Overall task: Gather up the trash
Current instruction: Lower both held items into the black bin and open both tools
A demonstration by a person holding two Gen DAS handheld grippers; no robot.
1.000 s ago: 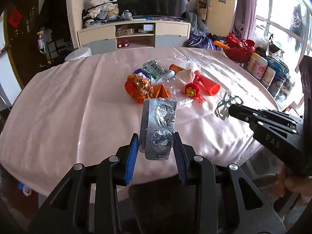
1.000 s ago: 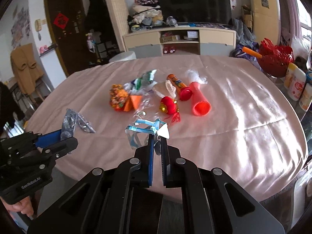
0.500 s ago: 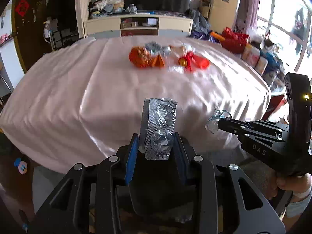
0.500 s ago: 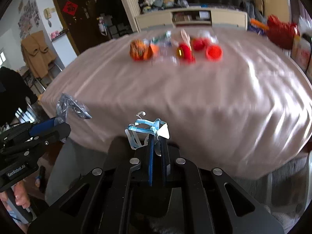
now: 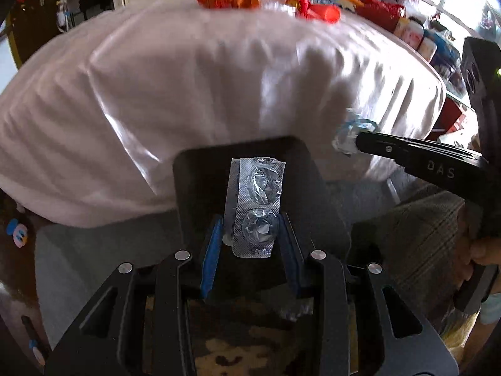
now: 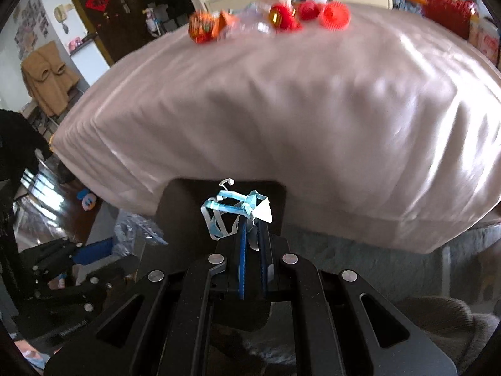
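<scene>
A silver blister pack point(image 5: 257, 206) with emptied pockets stands upright between the blue pads of my left gripper point(image 5: 250, 224), which is shut on its lower end. My right gripper point(image 6: 252, 224) is shut on a crumpled blue and white wrapper point(image 6: 233, 205). In the left wrist view the right gripper point(image 5: 360, 139) comes in from the right with that wrapper point(image 5: 346, 134) at its tip. Both grippers hang below the front edge of the pink-clothed table point(image 6: 281, 109), over a dark box-like shape point(image 5: 313, 188). More trash point(image 6: 272, 15), orange and red, lies far back on the table.
The cloth point(image 5: 188, 94) drapes down right behind the dark shape point(image 6: 188, 200). A hand point(image 5: 482, 250) holds the right gripper's handle beside plaid fabric point(image 5: 422, 235). Jars point(image 5: 419, 37) stand far right. The left gripper point(image 6: 94, 247) shows low on the left of the right wrist view.
Both grippers have sunk and drawn back from over the table to below its front edge, tilting further down. Each keeps its hold on its piece of trash.
</scene>
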